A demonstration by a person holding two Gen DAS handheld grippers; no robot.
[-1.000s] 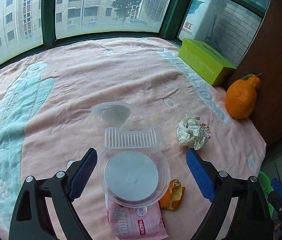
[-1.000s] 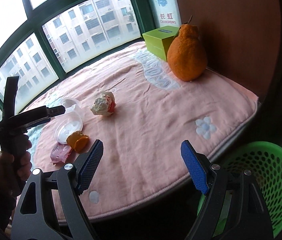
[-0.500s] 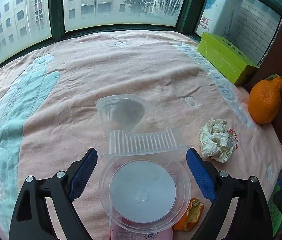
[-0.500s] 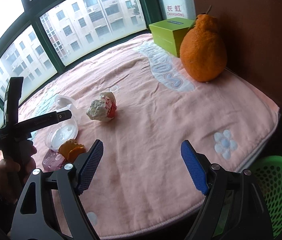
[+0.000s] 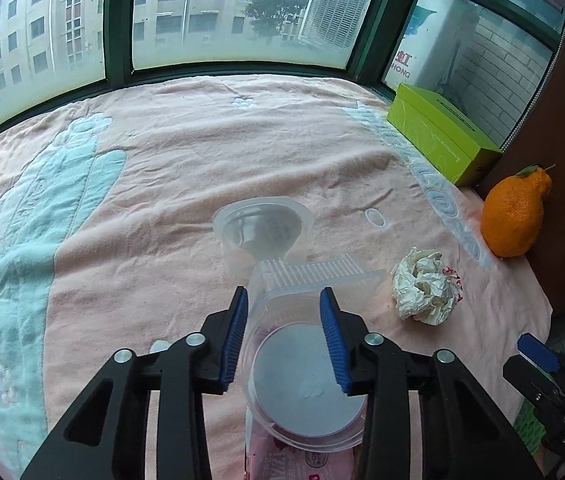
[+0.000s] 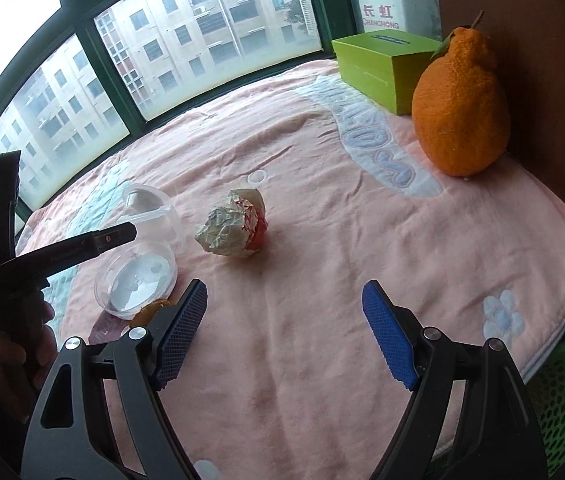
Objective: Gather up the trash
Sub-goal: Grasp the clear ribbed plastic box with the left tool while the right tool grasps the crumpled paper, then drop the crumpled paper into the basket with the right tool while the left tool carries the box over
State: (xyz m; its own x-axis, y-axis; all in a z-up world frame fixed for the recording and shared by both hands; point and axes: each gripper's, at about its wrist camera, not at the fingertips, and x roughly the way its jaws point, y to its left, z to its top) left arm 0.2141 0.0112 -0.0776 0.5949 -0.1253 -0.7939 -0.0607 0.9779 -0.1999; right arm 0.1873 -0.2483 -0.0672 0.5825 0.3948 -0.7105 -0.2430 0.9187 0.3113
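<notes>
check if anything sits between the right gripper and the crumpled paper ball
Nothing visible does. The right gripper hangs open over bare pink blanket, and the crumpled paper ball lies ahead of its fingers with only cloth between. The clear plastic container and the left gripper sit off to the side.

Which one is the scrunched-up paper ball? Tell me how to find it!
Start at the big orange fruit by the brown wall, then slide across the pink blanket toward the clear plastic tubs. The paper ball sits alone on the blanket between them. It is the only crumpled thing: whitish and wrinkly with red print, not see-through like the tubs.
</notes>
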